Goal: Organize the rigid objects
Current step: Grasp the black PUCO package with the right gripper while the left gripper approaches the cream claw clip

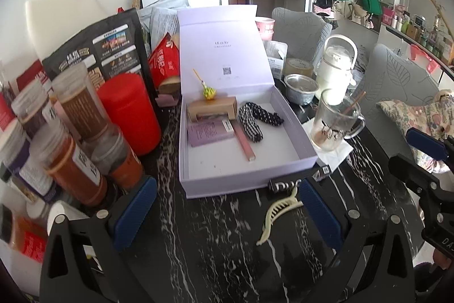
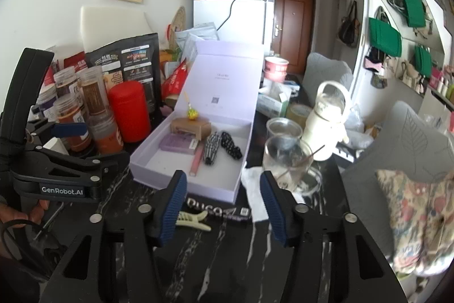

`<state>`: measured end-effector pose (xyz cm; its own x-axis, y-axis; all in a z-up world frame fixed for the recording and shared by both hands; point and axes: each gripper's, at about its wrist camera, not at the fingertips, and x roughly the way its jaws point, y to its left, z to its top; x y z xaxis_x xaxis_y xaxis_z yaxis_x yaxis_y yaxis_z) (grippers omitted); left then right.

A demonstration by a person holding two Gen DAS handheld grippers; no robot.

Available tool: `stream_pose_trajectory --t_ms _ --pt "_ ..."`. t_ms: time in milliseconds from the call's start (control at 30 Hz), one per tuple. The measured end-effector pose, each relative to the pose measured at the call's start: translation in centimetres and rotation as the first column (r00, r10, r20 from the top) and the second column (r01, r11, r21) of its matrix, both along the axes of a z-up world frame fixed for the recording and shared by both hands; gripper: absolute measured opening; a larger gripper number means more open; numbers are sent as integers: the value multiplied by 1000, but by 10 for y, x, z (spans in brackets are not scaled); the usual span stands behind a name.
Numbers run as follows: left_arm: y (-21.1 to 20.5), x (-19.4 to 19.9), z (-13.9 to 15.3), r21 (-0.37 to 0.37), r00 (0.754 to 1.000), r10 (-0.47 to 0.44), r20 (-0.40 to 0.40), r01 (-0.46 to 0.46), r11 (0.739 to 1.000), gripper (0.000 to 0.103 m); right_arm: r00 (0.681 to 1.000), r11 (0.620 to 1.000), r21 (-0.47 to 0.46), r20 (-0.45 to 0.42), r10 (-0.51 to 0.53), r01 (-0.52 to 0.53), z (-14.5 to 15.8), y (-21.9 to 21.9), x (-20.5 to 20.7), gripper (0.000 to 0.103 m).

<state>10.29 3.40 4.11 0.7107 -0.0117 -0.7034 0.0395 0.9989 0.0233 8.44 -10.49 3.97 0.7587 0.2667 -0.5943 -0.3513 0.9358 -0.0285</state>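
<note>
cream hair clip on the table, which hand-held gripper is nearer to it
Left. The cream hair clip lies between the open left hand-held gripper fingers; the right hand-held gripper sits just beside it.

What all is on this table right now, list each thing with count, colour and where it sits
gift box: one, lilac, lid up, table centre
lollipop: one, yellow-green, on kraft carton in box
kraft carton: one, brown, box back
flat pack: one, purple, box left
tube: one, pink, box middle
scrunchie: one, black-white, box right
hair clip: one, cream, table before box
canister: one, red, left of box
glass mug: one, clear, right of box
left claw: open, empty
right claw: open, empty
</note>
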Motion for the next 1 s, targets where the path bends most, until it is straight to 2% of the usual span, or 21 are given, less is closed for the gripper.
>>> stream_pose_trajectory --t_ms 600,833,1000 --pt "-2 -26 -59 8 995 -36 -95 37 999 103 995 1000 2 -104 -11 11 -66 1 -19 68" --pt "6 -24 -73 -44 990 -53 -128 48 998 103 989 1000 21 -144 -11 14 -84 3 -13 70" --pt "2 -18 -83 -49 984 -90 -151 83 995 103 983 999 31 -181 -16 22 -98 4 -4 70"
